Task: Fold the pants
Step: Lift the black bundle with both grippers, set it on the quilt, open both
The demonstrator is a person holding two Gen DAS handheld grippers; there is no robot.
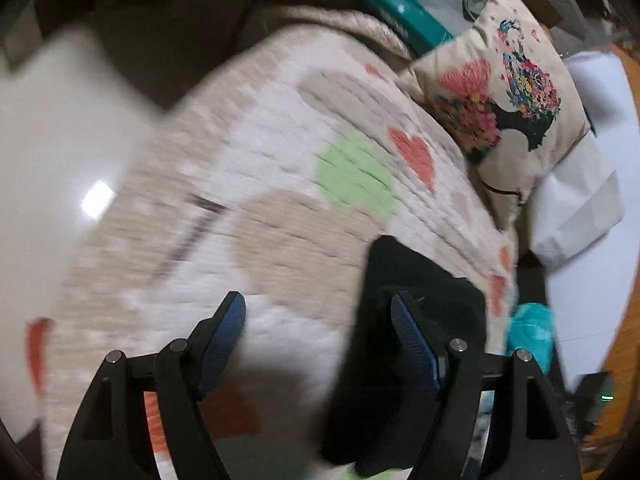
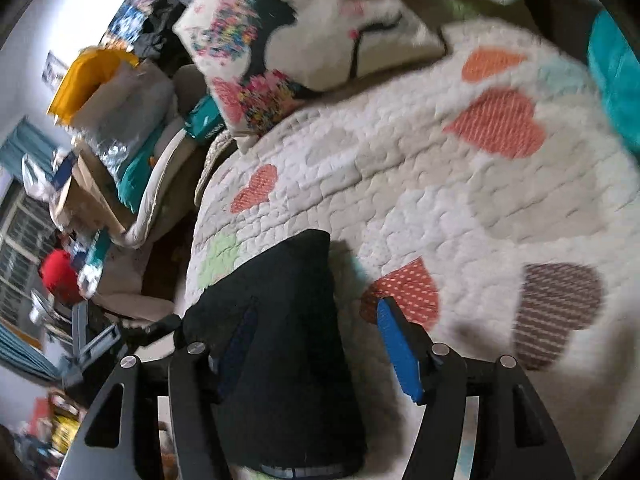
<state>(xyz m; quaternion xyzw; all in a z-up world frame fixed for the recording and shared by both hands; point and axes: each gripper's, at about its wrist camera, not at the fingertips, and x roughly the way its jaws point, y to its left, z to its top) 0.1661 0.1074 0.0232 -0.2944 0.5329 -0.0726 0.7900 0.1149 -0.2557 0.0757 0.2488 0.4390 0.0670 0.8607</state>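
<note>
The black pants (image 2: 288, 344) lie folded in a narrow bundle on the heart-patterned quilt (image 2: 400, 184). In the right wrist view my right gripper (image 2: 316, 328) is open just above them, the left finger over the dark cloth, the right blue pad (image 2: 396, 344) beside it over the quilt. In the left wrist view the pants (image 1: 404, 360) sit at the lower right. My left gripper (image 1: 318, 312) is open, its right pad (image 1: 416, 344) over the pants, its left pad (image 1: 224, 336) over bare quilt (image 1: 280, 168). Neither holds anything.
A printed cushion (image 1: 504, 112) lies at the quilt's far side, also in the right wrist view (image 2: 304, 40). A teal cloth (image 1: 532, 332) is by the bed edge. White floor (image 1: 48, 140) lies left. Cluttered boxes and bags (image 2: 104, 120) stand left of the bed.
</note>
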